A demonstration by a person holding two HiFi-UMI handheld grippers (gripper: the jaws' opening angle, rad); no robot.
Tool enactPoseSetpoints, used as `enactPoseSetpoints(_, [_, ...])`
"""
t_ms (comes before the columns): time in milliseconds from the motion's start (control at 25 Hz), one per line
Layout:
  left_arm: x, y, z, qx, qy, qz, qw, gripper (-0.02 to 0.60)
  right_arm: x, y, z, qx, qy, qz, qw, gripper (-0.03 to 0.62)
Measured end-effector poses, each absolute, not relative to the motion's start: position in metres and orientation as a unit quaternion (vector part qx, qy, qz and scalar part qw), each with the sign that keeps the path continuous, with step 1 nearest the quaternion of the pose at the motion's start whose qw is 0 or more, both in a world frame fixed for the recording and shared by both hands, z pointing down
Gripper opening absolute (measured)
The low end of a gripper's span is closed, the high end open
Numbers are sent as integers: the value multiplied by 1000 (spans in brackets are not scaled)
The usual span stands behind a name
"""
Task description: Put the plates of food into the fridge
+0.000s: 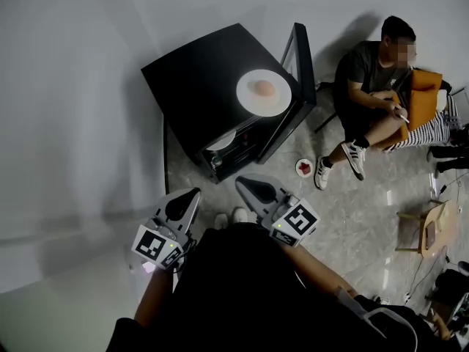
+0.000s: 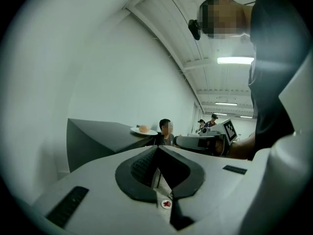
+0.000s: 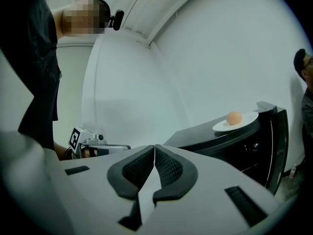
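A black mini fridge (image 1: 198, 86) stands on the floor with its door (image 1: 301, 64) swung open. On its top lies a white plate (image 1: 264, 92) with a round orange-pink piece of food (image 1: 264, 88). Another white plate (image 1: 222, 142) sits inside on a shelf. A small plate with red food (image 1: 305, 168) lies on the floor by the door. My left gripper (image 1: 194, 191) and right gripper (image 1: 238, 180) hover side by side in front of the fridge, both shut and empty. The top plate (image 3: 234, 122) shows to the right in the right gripper view, and small (image 2: 144, 130) in the left gripper view.
A person (image 1: 370, 94) sits on the floor to the right of the fridge, feet near the small plate. A wooden stool (image 1: 425, 229) and cables lie further right. A white wall runs behind and left of the fridge.
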State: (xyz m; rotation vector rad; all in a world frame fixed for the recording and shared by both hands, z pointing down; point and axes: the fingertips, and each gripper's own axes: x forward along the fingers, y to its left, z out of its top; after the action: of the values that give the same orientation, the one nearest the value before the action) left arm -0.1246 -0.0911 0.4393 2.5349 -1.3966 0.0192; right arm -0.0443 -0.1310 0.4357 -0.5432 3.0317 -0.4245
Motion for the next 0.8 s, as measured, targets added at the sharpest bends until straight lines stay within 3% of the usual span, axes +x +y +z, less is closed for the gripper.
enactPoseSetpoints(320, [-129,-102,441,859,-492,-13,142,25,-28,-149,429,-204,963,-174,40,29])
enactPoseSetpoints(720, [-135,-117,446,853,-497,-21,162,25,24,-219,449,-273,877,-371,138,33])
enactPoseSetpoints(800, [-136,-120,446,853,-497,-18,162,25,28,-227,452,-275,862,-397,155,80])
